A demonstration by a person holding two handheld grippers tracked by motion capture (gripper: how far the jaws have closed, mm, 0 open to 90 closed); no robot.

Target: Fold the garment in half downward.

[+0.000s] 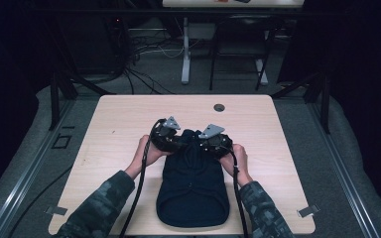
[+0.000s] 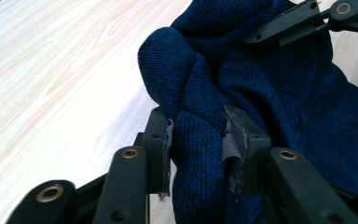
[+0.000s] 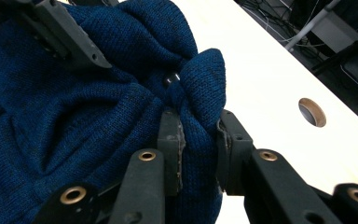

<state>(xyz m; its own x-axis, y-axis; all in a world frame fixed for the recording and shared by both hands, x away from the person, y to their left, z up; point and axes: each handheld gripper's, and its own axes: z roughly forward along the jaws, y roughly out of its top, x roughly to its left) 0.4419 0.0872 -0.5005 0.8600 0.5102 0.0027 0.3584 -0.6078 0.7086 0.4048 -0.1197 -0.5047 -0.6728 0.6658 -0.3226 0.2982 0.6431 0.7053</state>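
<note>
L claw (image 2: 196,140) pinching navy knit (image 1: 192,186), R claw (image 3: 199,140) too (hands level)

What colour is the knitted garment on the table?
Dark navy blue garment, plain knit; clearest in the left gripper view.

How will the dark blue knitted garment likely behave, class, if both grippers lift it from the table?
Probably floppy: the garment already bunches into soft folds where the left gripper and right gripper pinch it. Its unheld lower part would likely sag and hang. The coarse knit seems unlikely to slip from the pads.
</note>
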